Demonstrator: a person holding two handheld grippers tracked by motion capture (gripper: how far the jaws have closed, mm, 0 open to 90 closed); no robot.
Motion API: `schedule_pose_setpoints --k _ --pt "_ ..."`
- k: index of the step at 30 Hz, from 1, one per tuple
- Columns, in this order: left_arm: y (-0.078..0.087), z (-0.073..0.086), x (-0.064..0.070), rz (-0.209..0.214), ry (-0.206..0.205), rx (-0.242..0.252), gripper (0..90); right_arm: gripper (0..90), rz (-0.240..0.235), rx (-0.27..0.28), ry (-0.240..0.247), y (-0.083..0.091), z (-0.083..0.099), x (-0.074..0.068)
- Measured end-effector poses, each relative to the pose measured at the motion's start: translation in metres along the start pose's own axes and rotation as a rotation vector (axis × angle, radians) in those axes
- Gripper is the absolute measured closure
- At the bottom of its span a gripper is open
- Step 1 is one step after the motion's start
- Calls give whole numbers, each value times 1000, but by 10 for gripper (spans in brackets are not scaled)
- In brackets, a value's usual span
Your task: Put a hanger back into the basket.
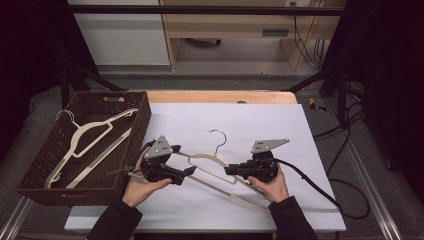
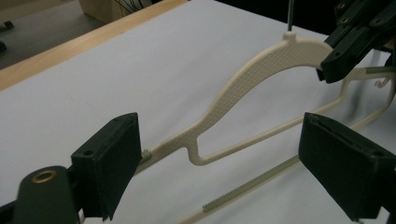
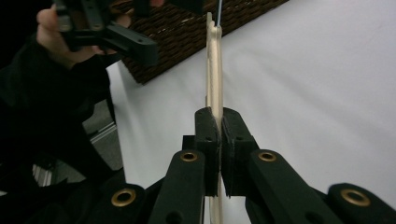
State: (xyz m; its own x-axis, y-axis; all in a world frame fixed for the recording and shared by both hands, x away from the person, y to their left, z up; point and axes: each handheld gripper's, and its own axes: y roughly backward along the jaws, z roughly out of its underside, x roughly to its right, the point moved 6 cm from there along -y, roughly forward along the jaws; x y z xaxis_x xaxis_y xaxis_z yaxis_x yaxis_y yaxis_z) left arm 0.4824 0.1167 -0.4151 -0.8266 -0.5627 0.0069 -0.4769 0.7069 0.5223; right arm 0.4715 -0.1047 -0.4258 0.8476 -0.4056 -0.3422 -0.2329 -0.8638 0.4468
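The left hand-held gripper (image 1: 189, 171) has its two black jaws spread wide apart, with one end of the cream hanger (image 1: 210, 161) lying between them, and just to its left a brown basket (image 1: 142, 125) sits at the edge of the worktop (image 1: 300, 150) with two more cream hangers (image 1: 90, 135) inside. The cream hanger lies in the middle of the white sheet, near the person, with its metal hook (image 1: 219, 136) pointing away. The right hand-held gripper (image 1: 230, 170) has its jaws squeezed tight on the hanger's other arm, and in the right gripper view the hanger (image 3: 214, 70) stands up thin between the pads (image 3: 206, 130).
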Motion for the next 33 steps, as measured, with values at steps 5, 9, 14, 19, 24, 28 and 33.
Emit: schedule_pose_setpoints --k 5,9,14,19,24,28,33 --pt "-12 9 8 22 -35 -41 196 874 -32 -37 18 -3 6 -6" --pt "-17 11 13 11 -77 -48 333 875 -54 -66 30 -7 10 -8" --pt "-20 12 19 35 -85 -55 509 874 -66 -82 38 -10 13 -10" --pt "-21 13 22 60 -83 -77 629 874 -71 -90 46 -11 14 -11" --pt "-20 15 24 47 -105 -118 659 868 -66 -99 53 -13 16 -10" --pt "-19 16 27 43 -111 -137 720 795 -6 -70 73 -11 14 -7" --pt "-19 17 32 68 -112 -162 775 710 80 -47 113 -12 13 -2"
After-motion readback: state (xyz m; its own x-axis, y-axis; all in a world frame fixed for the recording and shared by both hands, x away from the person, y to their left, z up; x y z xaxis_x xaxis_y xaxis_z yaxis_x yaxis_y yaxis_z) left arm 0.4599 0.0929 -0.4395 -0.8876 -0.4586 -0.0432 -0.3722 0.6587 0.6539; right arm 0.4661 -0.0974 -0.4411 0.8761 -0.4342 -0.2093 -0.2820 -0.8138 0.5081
